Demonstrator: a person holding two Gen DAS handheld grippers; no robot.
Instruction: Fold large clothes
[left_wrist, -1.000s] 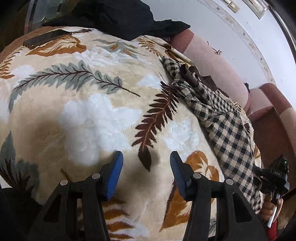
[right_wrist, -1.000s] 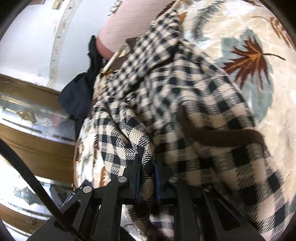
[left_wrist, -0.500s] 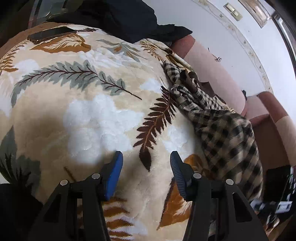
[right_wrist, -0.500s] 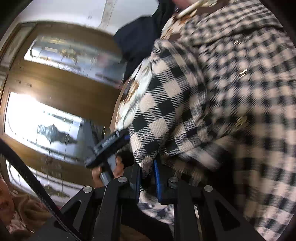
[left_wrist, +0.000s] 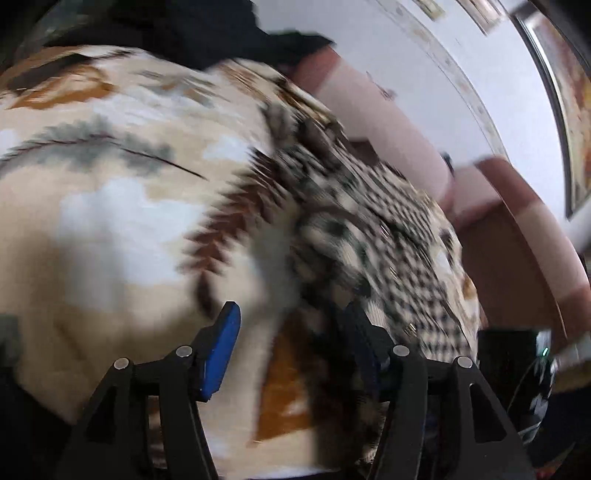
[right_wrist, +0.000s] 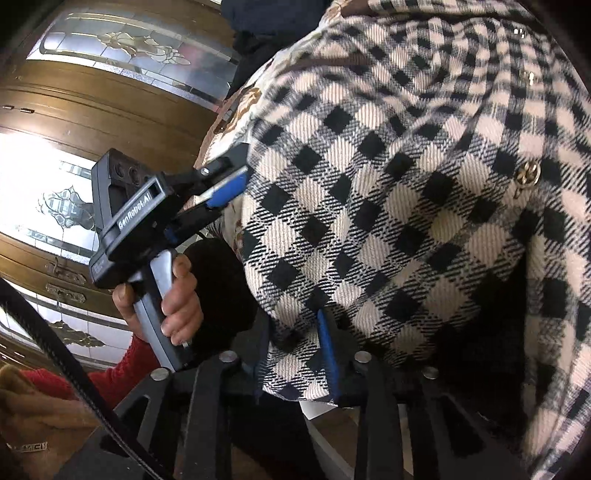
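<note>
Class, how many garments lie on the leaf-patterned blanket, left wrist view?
2: the checked coat on the right, a black garment at the blanket's far edge; more may be hidden.

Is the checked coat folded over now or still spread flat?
Folded over: the checked coat lies doubled, a rounded fold edge facing the left gripper. The right gripper's jaws have just been opening, cloth between them.

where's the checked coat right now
The checked coat fills the right wrist view, its edge between the right gripper fingers; in the left wrist view it lies right, on the leaf-print blanket.
</note>
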